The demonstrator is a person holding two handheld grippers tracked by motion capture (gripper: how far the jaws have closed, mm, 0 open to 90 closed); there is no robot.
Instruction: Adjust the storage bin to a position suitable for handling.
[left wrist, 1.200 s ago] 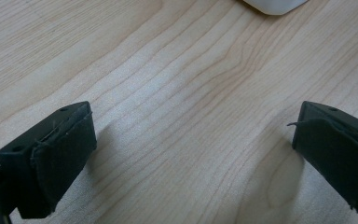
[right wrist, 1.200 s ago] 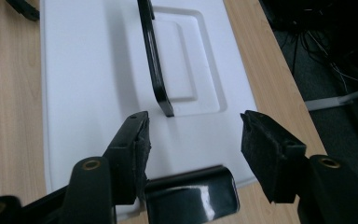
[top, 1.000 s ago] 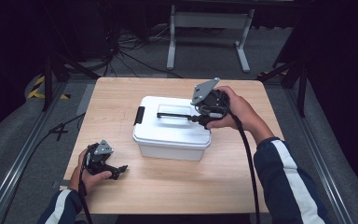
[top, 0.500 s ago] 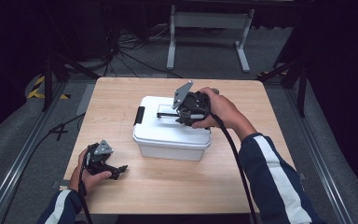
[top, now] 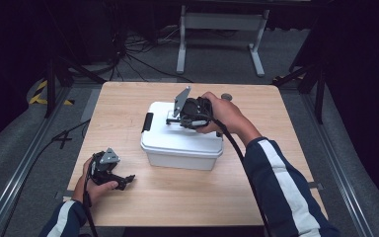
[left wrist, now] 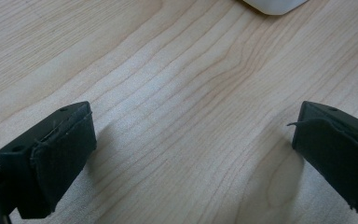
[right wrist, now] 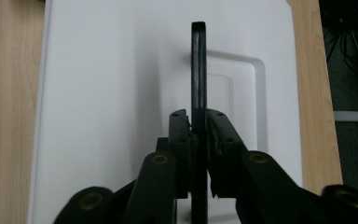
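A white lidded box (top: 182, 145) stands in the middle of the wooden table (top: 286, 148). Its black carry handle (right wrist: 198, 65) stands upright from a recess in the lid (right wrist: 112, 93). My right gripper (right wrist: 198, 122) has just been closing and is now shut on that handle, pads pressing both sides; from above, the right gripper (top: 180, 120) sits over the lid. My left gripper (top: 126, 180) rests low at the table's front left, jaws wide open over bare wood. In its own view the left gripper (left wrist: 191, 149) has nothing between its fingers (left wrist: 60, 154), and a box corner (left wrist: 272, 4) shows at the top.
A black latch (top: 148, 122) sits on the box's left end. A small round grey object (top: 225, 97) lies behind the right hand. Beyond the table's far edge are a metal stand (top: 217, 29) and floor cables (top: 128, 54).
The right hand has moved left across the lid and slightly down. Its jaws have closed onto the raised handle. The left hand has stayed put.
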